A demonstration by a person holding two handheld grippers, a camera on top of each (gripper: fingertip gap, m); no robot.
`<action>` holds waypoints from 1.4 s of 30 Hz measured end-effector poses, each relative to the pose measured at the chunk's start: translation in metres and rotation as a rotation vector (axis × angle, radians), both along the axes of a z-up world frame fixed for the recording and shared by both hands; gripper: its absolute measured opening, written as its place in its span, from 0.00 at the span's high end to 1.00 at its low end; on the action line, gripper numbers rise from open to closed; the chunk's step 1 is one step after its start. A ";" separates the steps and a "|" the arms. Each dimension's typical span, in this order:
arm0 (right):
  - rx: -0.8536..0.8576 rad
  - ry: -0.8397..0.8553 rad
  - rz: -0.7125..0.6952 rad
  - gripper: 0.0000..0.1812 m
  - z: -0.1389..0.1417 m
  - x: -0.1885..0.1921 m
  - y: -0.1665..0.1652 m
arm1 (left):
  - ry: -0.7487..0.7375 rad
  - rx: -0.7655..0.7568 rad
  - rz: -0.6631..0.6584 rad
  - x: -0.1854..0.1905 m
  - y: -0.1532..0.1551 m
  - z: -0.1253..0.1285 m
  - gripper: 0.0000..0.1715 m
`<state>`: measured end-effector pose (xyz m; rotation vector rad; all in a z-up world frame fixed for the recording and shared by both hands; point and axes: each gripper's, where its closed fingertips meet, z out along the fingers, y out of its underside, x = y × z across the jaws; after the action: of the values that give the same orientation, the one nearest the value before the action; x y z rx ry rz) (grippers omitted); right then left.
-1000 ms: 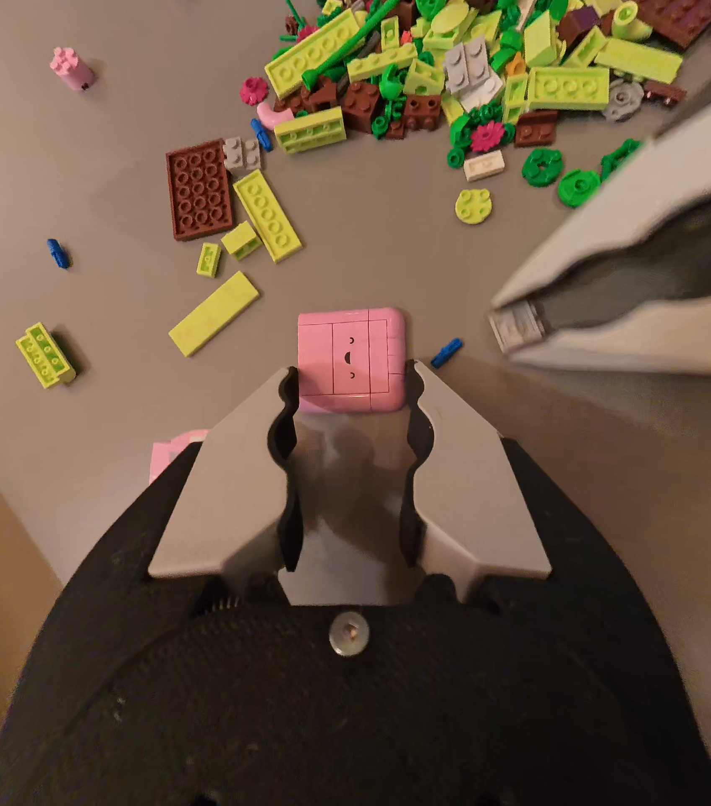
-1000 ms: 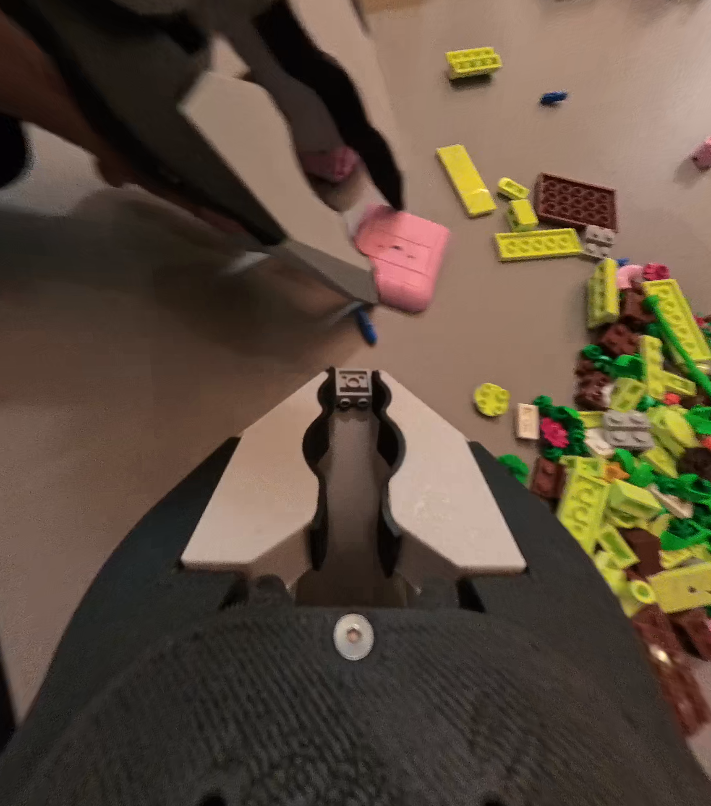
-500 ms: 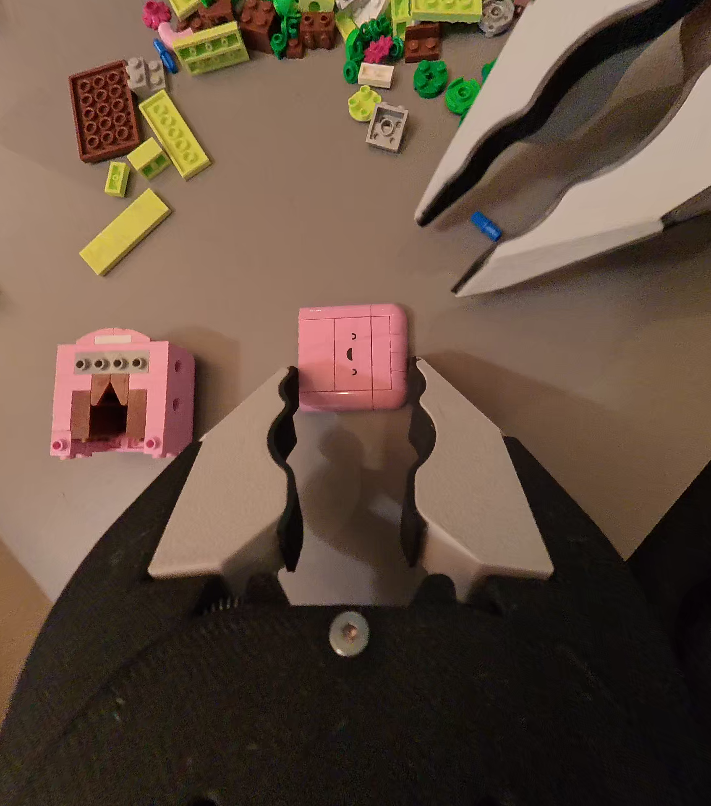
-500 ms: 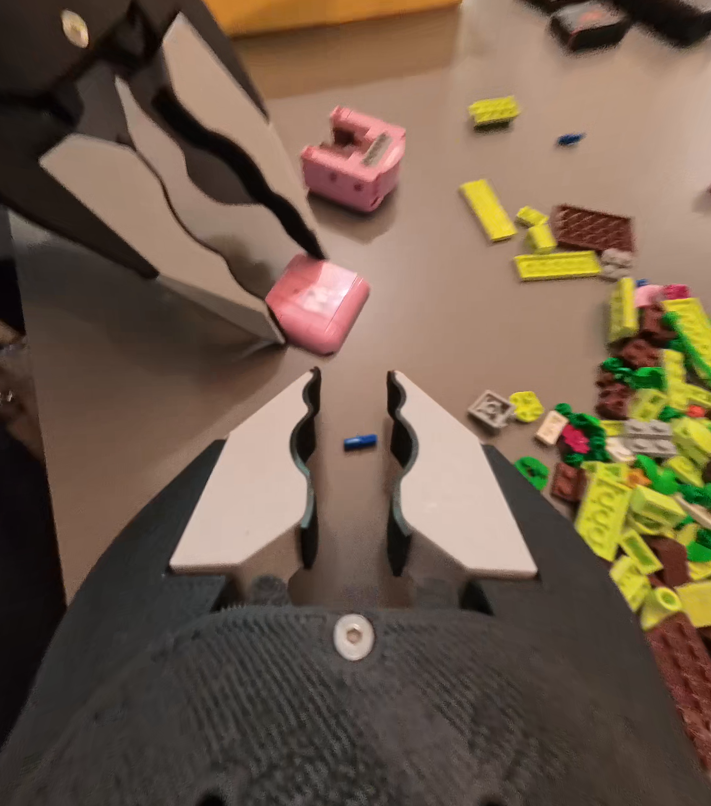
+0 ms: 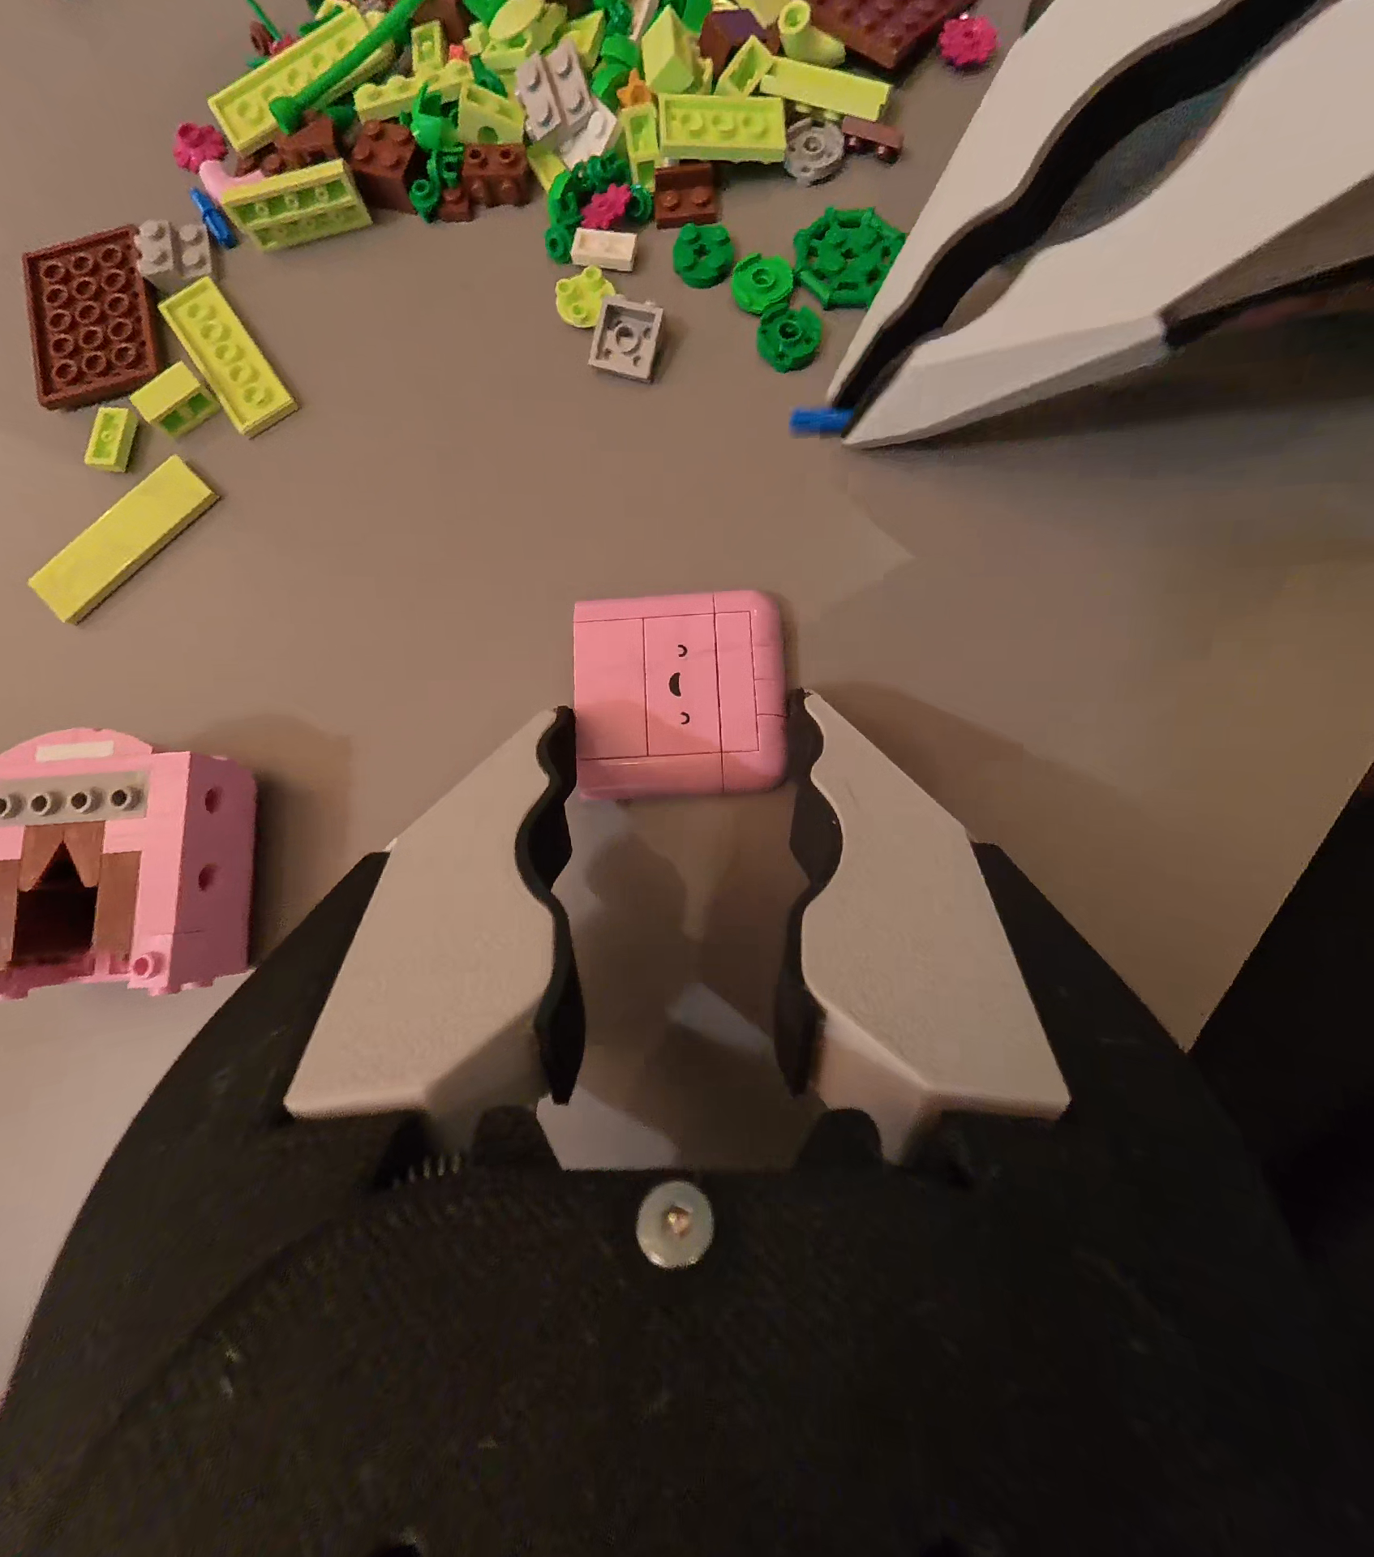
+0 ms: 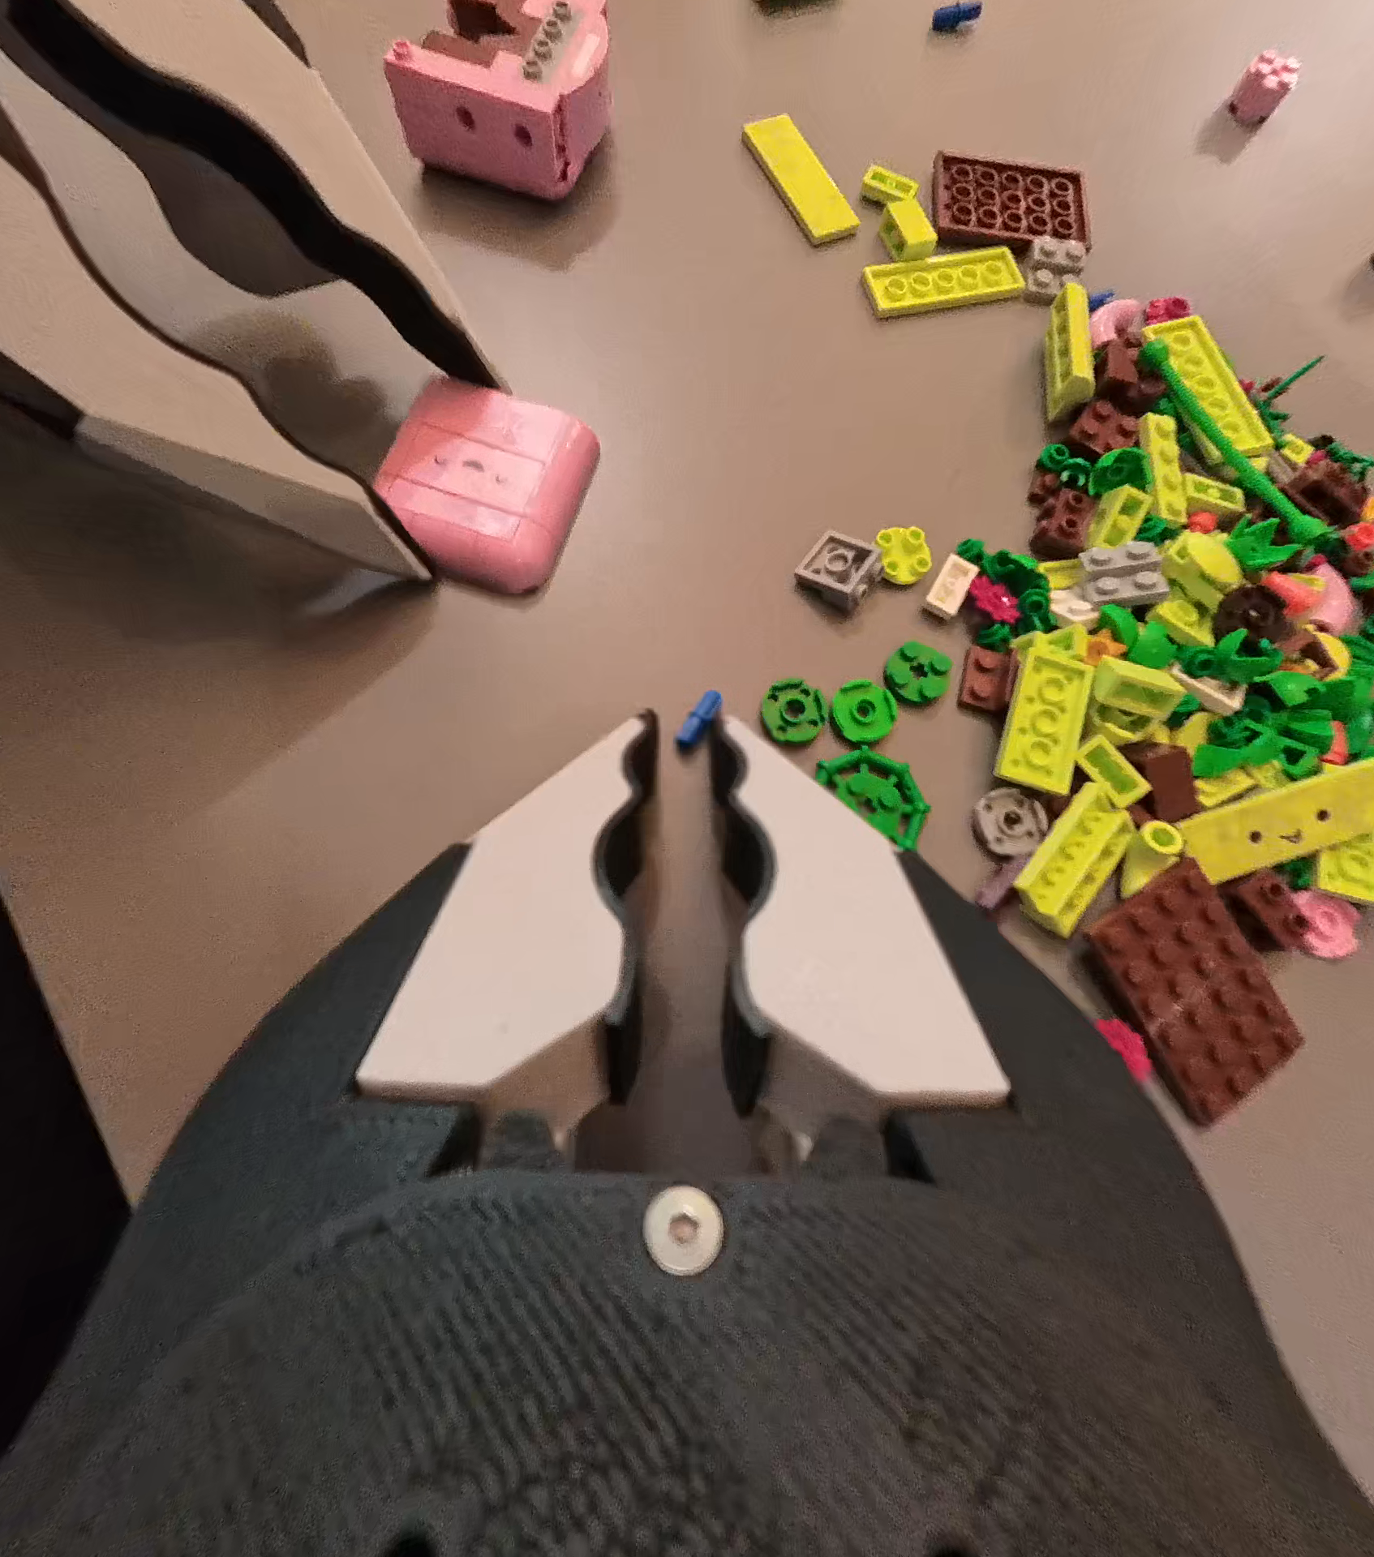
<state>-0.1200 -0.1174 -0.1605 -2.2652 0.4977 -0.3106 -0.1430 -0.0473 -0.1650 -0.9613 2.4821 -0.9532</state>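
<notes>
To the left of the left gripper [image 5: 681,716] stands a pink brick house [image 5: 89,868] with a brown doorway and a grey studded strip. It is well apart from the fingers and nothing touches it. Ahead and to the left lie a flat lime tile [image 5: 123,539] and a brown studded plate [image 5: 92,316] on the grey table [image 5: 414,522].

The left gripper is set wide and clamps a pink block [image 5: 679,691] with a small printed face between its two tips, one tip against each side. From the right wrist view the block sits low over the table. We cannot tell whether its underside rests on the surface or hangs just clear.

Ahead of it a grey square piece [image 5: 626,341] lies loose beside a lime round stud.

Further right, the right gripper [image 6: 684,724] has its jaws drawn narrow, with only a slim gap between them. A small blue pin [image 6: 696,718] sits right at the mouth of the tips. We cannot make out whether the tips pinch it or merely flank it, since the pin is tiny and slightly blurred in both views.

Just right of those tips are three green round plates [image 6: 861,712], and beyond them a heap of bricks [image 6: 1214,632] in lime, brown and green. The heap's far side is cut off by the frame edge.
</notes>
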 end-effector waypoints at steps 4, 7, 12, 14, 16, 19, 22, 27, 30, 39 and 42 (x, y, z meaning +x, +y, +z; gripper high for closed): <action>0.004 0.011 -0.004 1.00 0.000 0.007 0.001 | -0.005 -0.016 -0.049 -0.004 -0.013 0.000 0.70; -0.015 -0.052 -0.063 1.00 0.008 0.028 -0.007 | -0.008 -0.035 -0.112 -0.011 -0.023 0.000 0.70; 0.031 -0.032 -0.146 0.90 0.015 0.053 -0.020 | 0.012 -0.027 -0.162 -0.018 -0.022 -0.001 0.70; 0.088 -0.040 -0.129 0.89 0.024 0.047 -0.019 | 0.011 -0.011 -0.162 -0.016 -0.014 0.000 0.68; 0.119 -0.043 -0.107 0.89 0.028 0.036 -0.017 | 0.021 -0.011 -0.174 -0.017 -0.008 -0.001 0.69; 0.147 0.076 -0.041 0.88 0.022 0.007 -0.004 | 0.041 -0.025 -0.180 -0.017 0.000 -0.001 0.69; 0.213 0.192 0.055 0.85 0.021 -0.022 0.022 | 0.045 -0.010 -0.156 -0.014 0.010 -0.001 0.69; 0.166 0.153 0.181 0.71 0.015 -0.028 0.052 | 0.079 -0.031 -0.163 -0.017 0.016 0.001 0.70; 0.207 0.233 0.296 0.62 0.022 -0.035 0.078 | 0.079 -0.021 -0.192 -0.021 0.018 0.000 0.70; 0.139 0.356 0.348 0.63 0.011 -0.054 0.066 | 0.072 -0.080 -0.220 -0.023 0.016 0.001 0.71; 0.116 0.391 0.300 0.70 0.010 -0.066 0.046 | 0.053 -0.086 -0.167 -0.014 0.020 0.001 0.67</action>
<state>-0.1858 -0.0715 -0.1508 -2.2502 0.3524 0.3109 -0.1568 -0.0274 -0.1640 -0.8243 2.6182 -1.1084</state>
